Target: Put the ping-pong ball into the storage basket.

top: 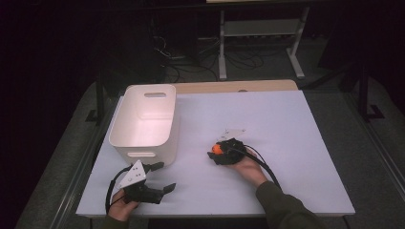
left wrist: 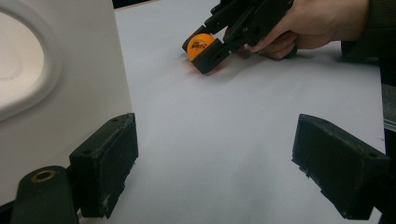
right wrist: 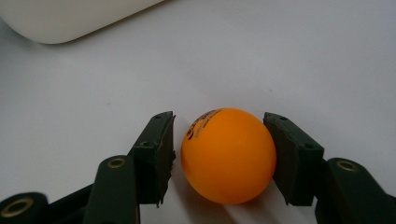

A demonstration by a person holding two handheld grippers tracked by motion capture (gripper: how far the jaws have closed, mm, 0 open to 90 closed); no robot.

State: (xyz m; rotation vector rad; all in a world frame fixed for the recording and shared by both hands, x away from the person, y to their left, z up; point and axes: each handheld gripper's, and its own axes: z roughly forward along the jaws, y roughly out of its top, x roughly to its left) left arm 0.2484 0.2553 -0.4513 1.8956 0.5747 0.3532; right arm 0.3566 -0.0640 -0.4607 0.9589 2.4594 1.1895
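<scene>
An orange ball with black print rests on the white table top, right of centre. My right gripper lies low on the table with one jaw on each side of the ball. In the right gripper view the right jaw touches the ball and a thin gap shows at the left jaw. The left gripper view shows the right gripper and the ball farther off. My left gripper is held near the front left edge, jaws wide open with nothing between them.
A white plastic bin with handle cut-outs stands at the table's left, just beyond the left gripper; its wall is close by the left jaw. A metal-legged bench and cables lie on the dark floor behind the table.
</scene>
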